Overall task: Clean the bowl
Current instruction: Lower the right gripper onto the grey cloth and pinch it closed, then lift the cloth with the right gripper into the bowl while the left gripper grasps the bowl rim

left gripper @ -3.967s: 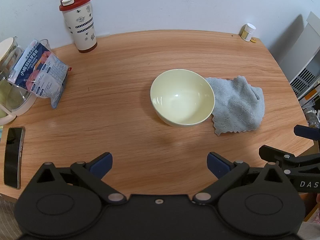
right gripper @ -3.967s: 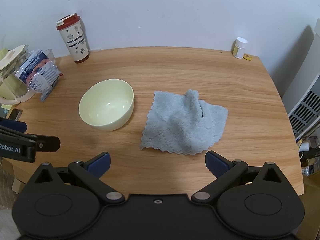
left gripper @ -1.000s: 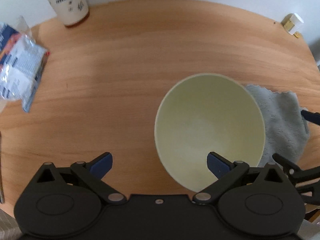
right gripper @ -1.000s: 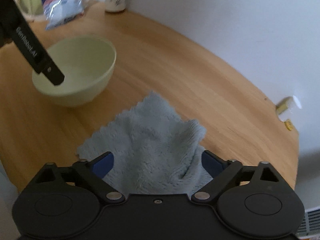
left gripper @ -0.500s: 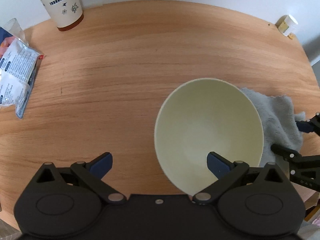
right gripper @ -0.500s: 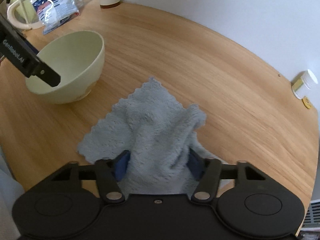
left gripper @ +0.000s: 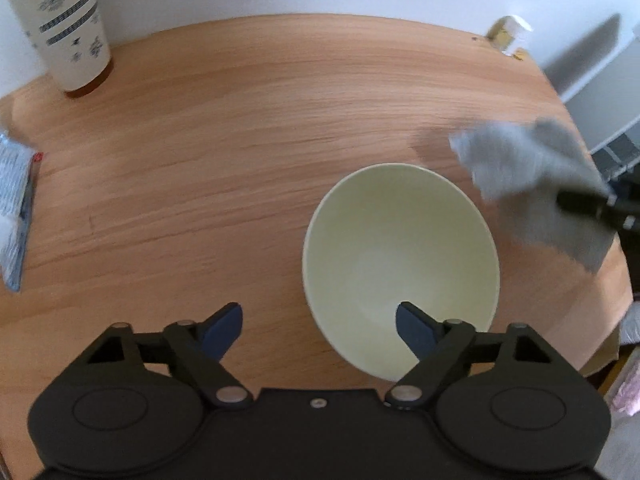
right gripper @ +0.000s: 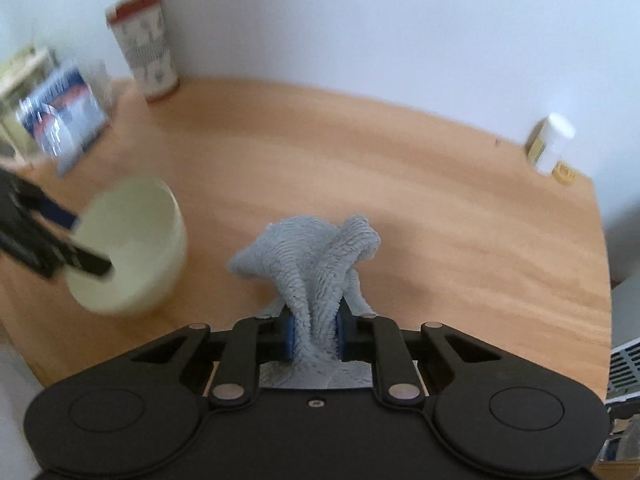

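Cloth (right gripper: 316,264) lifted off table, pinched in right tool (right gripper: 314,338), left tool (left gripper: 318,330) wide, bowl (left gripper: 400,264) empty

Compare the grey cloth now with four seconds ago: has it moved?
Yes. The grey cloth has left the wooden table, where it lay flat beside the pale green bowl; it now hangs bunched, pinched in the right gripper.

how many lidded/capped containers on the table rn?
2. The tall tumbler with a red lid stands at the far left by the wall; the small white-capped bottle stands at the far right corner. Blurred clutter at the left edge may hide more.
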Motion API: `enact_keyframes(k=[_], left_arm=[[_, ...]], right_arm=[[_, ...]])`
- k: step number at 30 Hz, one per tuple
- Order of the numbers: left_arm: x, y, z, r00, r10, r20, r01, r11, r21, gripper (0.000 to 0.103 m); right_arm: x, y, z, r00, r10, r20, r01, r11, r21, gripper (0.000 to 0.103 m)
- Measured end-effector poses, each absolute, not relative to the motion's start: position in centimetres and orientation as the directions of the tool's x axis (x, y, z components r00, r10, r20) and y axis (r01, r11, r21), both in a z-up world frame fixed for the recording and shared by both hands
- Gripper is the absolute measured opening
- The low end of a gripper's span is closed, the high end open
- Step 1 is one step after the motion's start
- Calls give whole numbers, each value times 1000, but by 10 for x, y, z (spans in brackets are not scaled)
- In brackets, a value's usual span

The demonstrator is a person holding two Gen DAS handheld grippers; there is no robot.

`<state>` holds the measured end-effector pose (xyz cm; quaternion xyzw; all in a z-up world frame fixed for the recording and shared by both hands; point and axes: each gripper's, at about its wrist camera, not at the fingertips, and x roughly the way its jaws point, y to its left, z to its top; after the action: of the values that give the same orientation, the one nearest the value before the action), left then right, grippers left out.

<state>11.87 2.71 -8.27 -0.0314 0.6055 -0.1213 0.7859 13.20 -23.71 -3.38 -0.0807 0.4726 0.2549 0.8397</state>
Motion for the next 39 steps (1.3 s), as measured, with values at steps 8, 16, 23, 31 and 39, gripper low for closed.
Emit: enact_keyframes(k=[8, 16, 23, 31, 39], left_arm=[[119, 38, -82, 235, -275, -932, 196, 953, -232, 44], [123, 41, -81, 231, -301, -925, 241, 939, -245, 25], [122, 46, -79, 223, -328, -918, 267, 926, -266, 18], [122, 46, -79, 227, -338, -913, 301, 916, -264, 18], [119, 49, -76, 219, -342, -914, 331, 907, -260, 18]], right_arm=[[120, -181, -2, 418, 387, -822, -694, 720, -14, 20], [103, -135, -14, 321, 339, -885, -868, 479, -131, 20], [127, -104, -24, 193, 409, -892, -916, 402, -13, 20], [164, -105, -50, 76, 543, -836, -834, 494, 244, 20], [174, -111, -74, 13, 577, -817, -779, 518, 353, 20]])
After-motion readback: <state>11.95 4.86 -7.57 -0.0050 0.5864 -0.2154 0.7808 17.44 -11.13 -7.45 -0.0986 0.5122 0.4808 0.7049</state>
